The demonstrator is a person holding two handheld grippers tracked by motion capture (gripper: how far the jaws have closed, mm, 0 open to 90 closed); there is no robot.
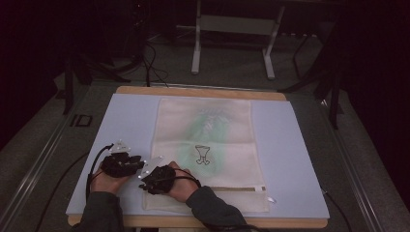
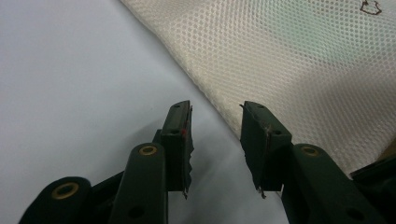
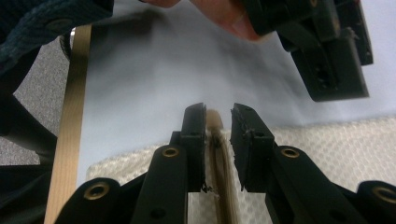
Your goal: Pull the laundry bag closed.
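Working at the near left corner of a mesh bag (image 1: 205, 145) on the counter (image 1: 300, 150).
Left tongs (image 2: 215, 140) stand apart over bare counter just beside the bag's edge, gripping nothing. Right tongs (image 3: 218, 140) straddle the bag's tan zipper strip (image 3: 218, 154) at its corner, narrowly apart, pads not yet pressing it.

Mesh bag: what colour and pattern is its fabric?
Cream mesh bag with fine honeycomb holes and a faint green tint showing through; clearest in the left gripper view.

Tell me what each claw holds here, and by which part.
Nothing is held. The left claw is open over the table; the right claw straddles the mesh bag's zipper end, not pinching.
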